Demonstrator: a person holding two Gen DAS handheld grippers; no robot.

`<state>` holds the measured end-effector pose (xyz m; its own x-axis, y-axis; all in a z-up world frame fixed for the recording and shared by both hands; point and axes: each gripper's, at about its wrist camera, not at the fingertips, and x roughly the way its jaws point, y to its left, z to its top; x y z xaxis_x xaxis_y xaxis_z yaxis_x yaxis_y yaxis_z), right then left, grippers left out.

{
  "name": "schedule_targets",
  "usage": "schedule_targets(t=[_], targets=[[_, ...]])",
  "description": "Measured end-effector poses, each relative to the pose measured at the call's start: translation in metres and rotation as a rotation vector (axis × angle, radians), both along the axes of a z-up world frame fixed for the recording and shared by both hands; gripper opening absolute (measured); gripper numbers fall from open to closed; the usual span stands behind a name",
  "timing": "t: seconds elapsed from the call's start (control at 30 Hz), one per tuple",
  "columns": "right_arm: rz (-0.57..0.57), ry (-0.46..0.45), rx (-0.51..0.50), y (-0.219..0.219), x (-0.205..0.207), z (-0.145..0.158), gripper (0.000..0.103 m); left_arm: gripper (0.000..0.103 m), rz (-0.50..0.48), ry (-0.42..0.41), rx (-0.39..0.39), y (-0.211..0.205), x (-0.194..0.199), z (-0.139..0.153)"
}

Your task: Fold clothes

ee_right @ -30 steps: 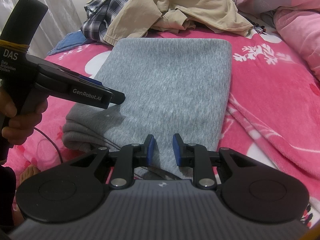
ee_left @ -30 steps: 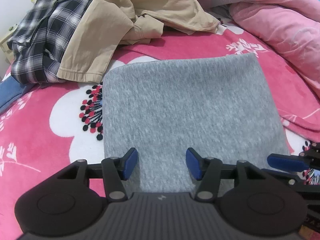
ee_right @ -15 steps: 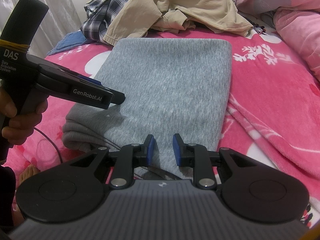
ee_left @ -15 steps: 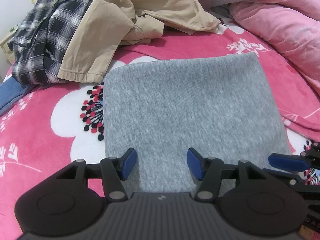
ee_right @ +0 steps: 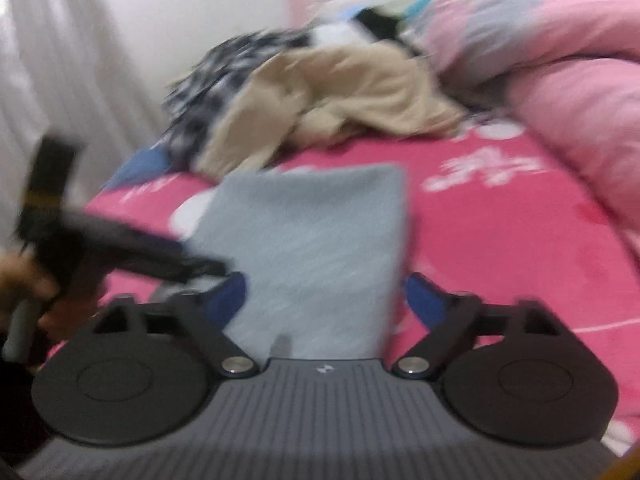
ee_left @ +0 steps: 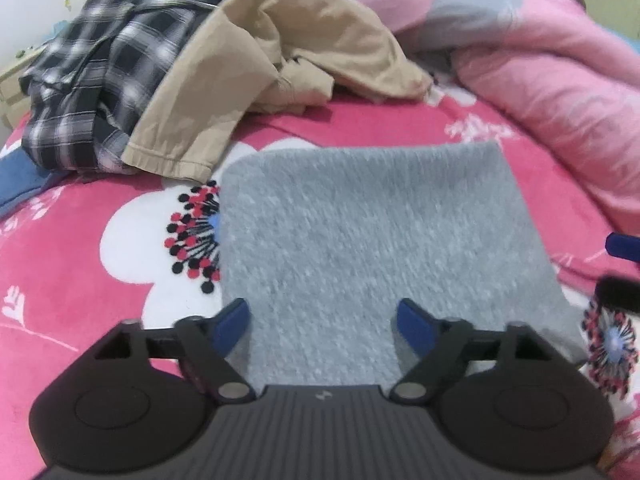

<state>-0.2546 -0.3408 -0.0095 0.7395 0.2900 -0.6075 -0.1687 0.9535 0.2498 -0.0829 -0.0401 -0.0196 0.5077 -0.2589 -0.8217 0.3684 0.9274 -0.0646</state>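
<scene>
A folded grey garment (ee_left: 372,240) lies flat on the pink flowered bedspread (ee_left: 72,272); the blurred right wrist view shows the same grey garment (ee_right: 316,240). My left gripper (ee_left: 322,322) hangs over its near edge, jaws opening wide, nothing between the blue pads. My right gripper (ee_right: 326,300) is above the garment's near right corner, jaws also opening wide and empty. In the right wrist view the left gripper (ee_right: 120,256) appears at the left, held by a hand (ee_right: 28,284).
A tan garment (ee_left: 280,64) and a plaid shirt (ee_left: 104,80) are heaped behind the grey one. A pink quilt (ee_left: 560,80) is bunched at the right. A blue cloth (ee_left: 20,180) lies at the far left, with a white curtain (ee_right: 60,60) beyond the bed.
Both grippers' jaws have spread much wider. Both have lifted and drawn back from the grey garment; the right view has tilted up and blurred, showing more wall and curtain.
</scene>
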Motion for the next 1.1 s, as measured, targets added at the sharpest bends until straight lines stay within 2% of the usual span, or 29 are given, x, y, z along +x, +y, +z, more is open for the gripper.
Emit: schedule_targets(t=[0.07, 0.13, 0.23, 0.33, 0.4, 0.47, 0.57, 0.6, 0.67, 0.73, 0.8, 0.83, 0.9, 1.1], targets=[[-0.077, 0.011, 0.021, -0.015, 0.002, 0.000, 0.092, 0.090, 0.011, -0.021, -0.031, 0.011, -0.001, 0.003], [-0.148, 0.021, 0.054, -0.028, 0.005, 0.001, 0.102, 0.095, 0.016, -0.034, -0.058, 0.021, -0.002, 0.008], [-0.231, 0.007, 0.066, -0.034, 0.005, 0.003, 0.102, 0.101, 0.034, -0.053, -0.121, 0.043, -0.004, 0.016], [-0.237, -0.012, 0.060, -0.030, 0.005, 0.005, 0.102, 0.103, 0.046, -0.050, -0.171, 0.067, -0.009, 0.024], [-0.176, -0.040, 0.073, -0.026, 0.005, 0.008, 0.102, 0.103, 0.064, -0.055, -0.187, 0.086, -0.015, 0.027], [-0.058, -0.076, 0.112, -0.020, 0.006, 0.014, 0.102, 0.103, 0.082, -0.050, -0.198, 0.106, -0.022, 0.027], [0.138, -0.080, 0.117, 0.004, 0.013, 0.021, 0.102, 0.103, 0.116, -0.019, -0.235, 0.136, -0.033, 0.020], [0.193, -0.067, 0.068, 0.017, 0.017, 0.021, 0.101, 0.103, 0.123, -0.009, -0.235, 0.141, -0.037, 0.017], [0.340, -0.054, -0.095, 0.051, 0.023, 0.017, 0.097, 0.102, 0.119, 0.009, -0.229, 0.147, -0.043, 0.009], [0.474, -0.046, -0.231, 0.082, 0.027, 0.010, 0.088, 0.098, 0.097, 0.024, -0.217, 0.148, -0.049, 0.001], [0.575, -0.033, -0.330, 0.106, 0.030, 0.002, 0.072, 0.094, 0.055, 0.008, -0.176, 0.142, -0.054, -0.004], [0.624, -0.027, -0.379, 0.118, 0.032, -0.002, 0.068, 0.090, 0.029, -0.006, -0.157, 0.138, -0.056, -0.005], [0.670, -0.027, -0.447, 0.133, 0.036, -0.007, 0.054, 0.085, -0.028, -0.033, -0.118, 0.128, -0.061, -0.007], [0.809, -0.069, -0.555, 0.160, 0.024, -0.017, 0.045, 0.081, -0.216, -0.115, -0.033, 0.094, -0.074, -0.013]])
